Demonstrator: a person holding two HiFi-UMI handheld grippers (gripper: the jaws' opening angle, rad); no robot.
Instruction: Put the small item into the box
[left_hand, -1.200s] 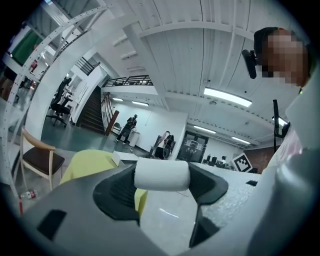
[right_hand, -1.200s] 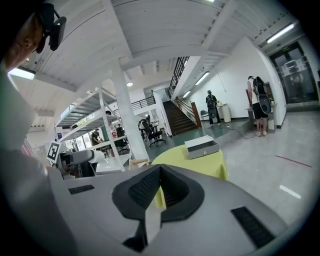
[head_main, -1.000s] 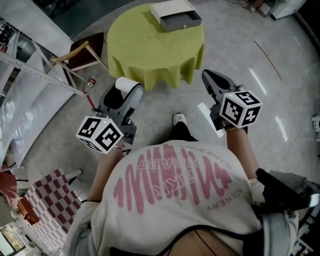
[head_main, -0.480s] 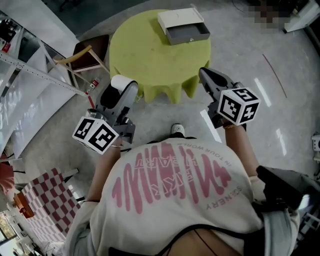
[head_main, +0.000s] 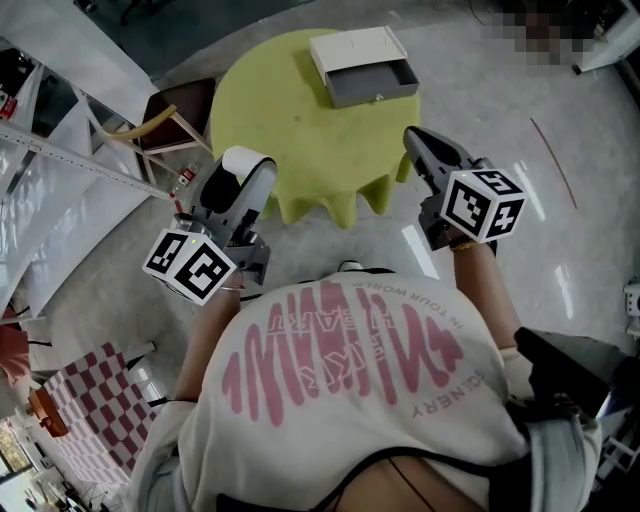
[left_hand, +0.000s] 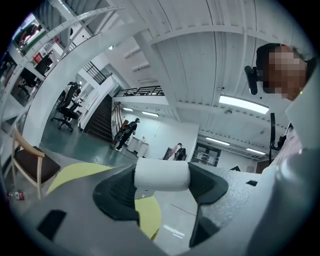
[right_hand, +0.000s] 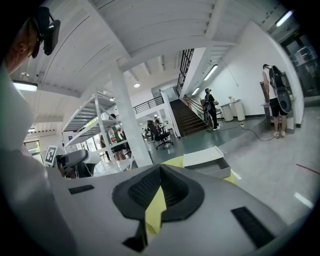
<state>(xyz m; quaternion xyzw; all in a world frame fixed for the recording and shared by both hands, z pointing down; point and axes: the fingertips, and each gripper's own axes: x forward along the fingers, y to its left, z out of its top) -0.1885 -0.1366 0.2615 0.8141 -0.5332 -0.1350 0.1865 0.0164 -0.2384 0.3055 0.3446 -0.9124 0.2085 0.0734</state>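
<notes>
White roll (left_hand: 161, 173) sits clamped crosswise between the left gripper's (head_main: 243, 172) jaws. The right gripper (head_main: 418, 140) is closed on nothing. The open box (head_main: 362, 66) lies well ahead.

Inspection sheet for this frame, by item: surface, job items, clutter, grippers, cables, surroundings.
Surface: round table under a yellow-green cloth, ahead of the person; bare apart from the box.
Job's things: box at the table's far edge, grey tray slid out, nothing seen inside. White roll in the left gripper, off the table.
Clutter: wooden chair beside the table; small bottle on the floor.
Grippers: left gripper clamped on the roll; right gripper shut, nothing in it.
Cables: one cable on the floor, far from the table.
Surroundings: metal shelving at left, staircase, people standing in the distance.
</notes>
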